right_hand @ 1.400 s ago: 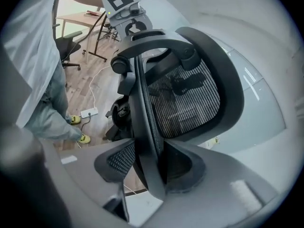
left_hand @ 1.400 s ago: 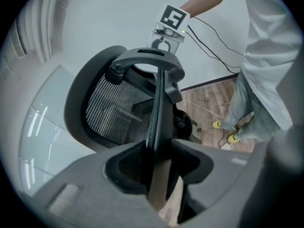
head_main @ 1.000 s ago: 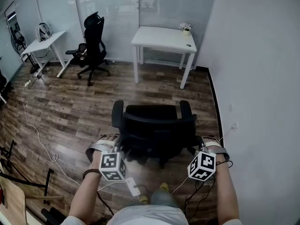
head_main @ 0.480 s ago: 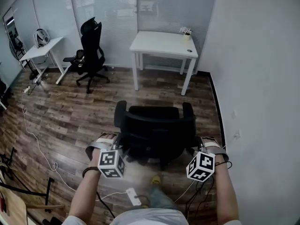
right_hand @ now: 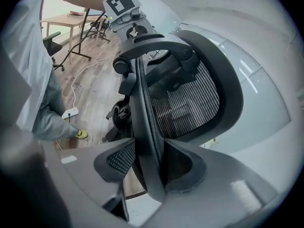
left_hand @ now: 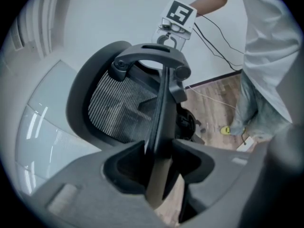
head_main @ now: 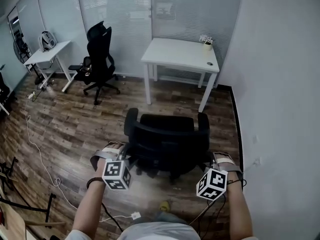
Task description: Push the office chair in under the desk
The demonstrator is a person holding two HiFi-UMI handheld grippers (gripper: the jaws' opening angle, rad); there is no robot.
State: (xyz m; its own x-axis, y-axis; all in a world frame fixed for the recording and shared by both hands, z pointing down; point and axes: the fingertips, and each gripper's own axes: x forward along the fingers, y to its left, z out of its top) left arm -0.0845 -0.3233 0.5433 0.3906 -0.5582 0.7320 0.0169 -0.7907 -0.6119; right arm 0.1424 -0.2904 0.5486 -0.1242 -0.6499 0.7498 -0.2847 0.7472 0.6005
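While left gripper (left_hand: 159,159), right gripper (right_hand: 149,161) pinch one office chair (head_main: 167,138) | left jaws just widening

Place: a small office room.
Desks: a white desk (head_main: 182,54) stands against the back partition, and a second white desk (head_main: 47,54) stands along the left side.
Seating: a black mesh-backed office chair (head_main: 167,141) is mid-floor, with a spare office chair (head_main: 100,56) by the left desk.
Walls: glass partition panels (head_main: 60,9) hung with slatted blinds (head_main: 117,6).
Floor: wood-plank floor (head_main: 75,119), with a white cable (head_main: 35,144) trailing near its left edge.
Desk corner: a potted plant (head_main: 207,41) sits at the white desk's far right corner.
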